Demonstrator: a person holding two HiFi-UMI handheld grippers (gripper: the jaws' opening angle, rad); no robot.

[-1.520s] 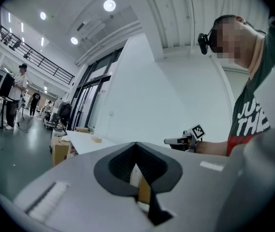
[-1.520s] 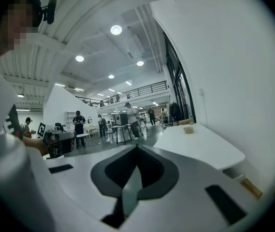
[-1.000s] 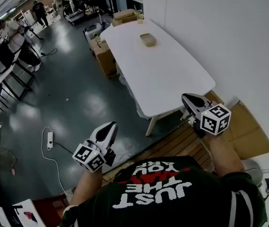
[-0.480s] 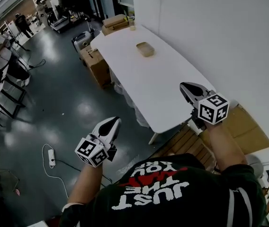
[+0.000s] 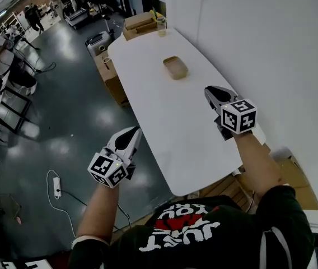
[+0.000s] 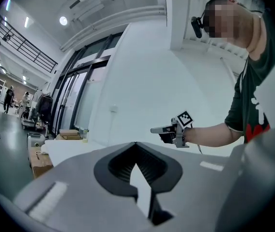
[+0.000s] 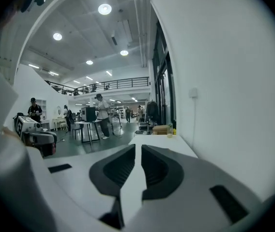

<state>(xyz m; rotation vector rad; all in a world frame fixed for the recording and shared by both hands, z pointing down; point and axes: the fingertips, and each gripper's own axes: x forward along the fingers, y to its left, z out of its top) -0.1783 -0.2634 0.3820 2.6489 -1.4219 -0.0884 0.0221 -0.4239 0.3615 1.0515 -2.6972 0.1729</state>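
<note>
My right gripper (image 5: 212, 92) hangs over the near half of a long white table (image 5: 164, 116), holding nothing. In the right gripper view its jaws (image 7: 138, 146) stand a narrow slit apart, pointing along the table. My left gripper (image 5: 128, 138) is over the dark floor left of the table, shut and empty; in its own view the tips (image 6: 136, 145) meet. A small tan tray (image 5: 175, 67) lies mid-table, beyond the right gripper. Each gripper shows in the other's view: the right gripper (image 6: 169, 130) and the left gripper (image 7: 33, 132).
A cardboard box (image 5: 139, 21) and a small glass (image 5: 161, 30) stand at the table's far end. A white wall (image 5: 271, 49) runs along the right. Another carton (image 5: 111, 74) sits on the floor by the table, a power strip (image 5: 56, 184) lies lower left. People stand far back.
The view has advanced toward the table. The right gripper now hangs over the tabletop instead of beyond its near end, and its jaws have parted slightly. The left gripper stays shut.
</note>
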